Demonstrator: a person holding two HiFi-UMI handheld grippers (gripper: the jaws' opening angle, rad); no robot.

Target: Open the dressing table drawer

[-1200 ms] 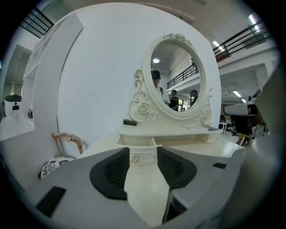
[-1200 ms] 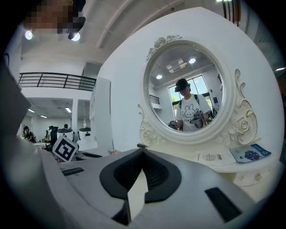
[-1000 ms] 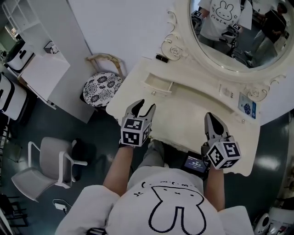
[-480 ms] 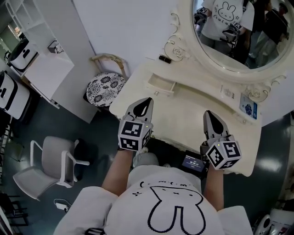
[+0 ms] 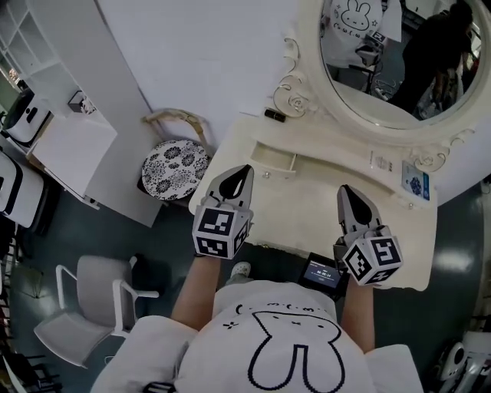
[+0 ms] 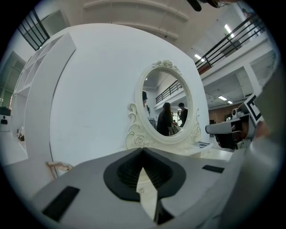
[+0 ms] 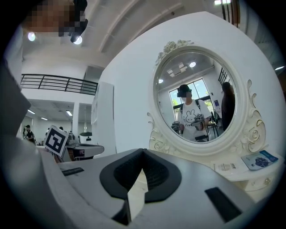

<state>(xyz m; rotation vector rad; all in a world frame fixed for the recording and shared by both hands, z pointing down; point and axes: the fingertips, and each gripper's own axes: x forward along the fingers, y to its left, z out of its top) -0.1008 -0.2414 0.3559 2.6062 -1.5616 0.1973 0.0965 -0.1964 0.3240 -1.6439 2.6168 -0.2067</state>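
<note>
Drawer (image 5: pixel 275 160): set at the rear left of the worktop (image 5: pixel 330 211), judged already pulled out. Left gripper (image 5: pixel 245 170) and right gripper (image 5: pixel 345 189) are held closed, empty, clear of it; little is judged left.

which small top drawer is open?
The left drawer, ahead of the left gripper: pulled out, inside showing. The right drawer under the blue card sits flush.

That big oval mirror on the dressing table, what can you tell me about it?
The mirror is a large oval glass in a glossy cream frame carved with scrolls and roses. It stands upright at the back of the dressing table, before a white wall. Its glass reflects a person in a white rabbit-print shirt. Neither the left gripper nor the right gripper touches it.
</note>
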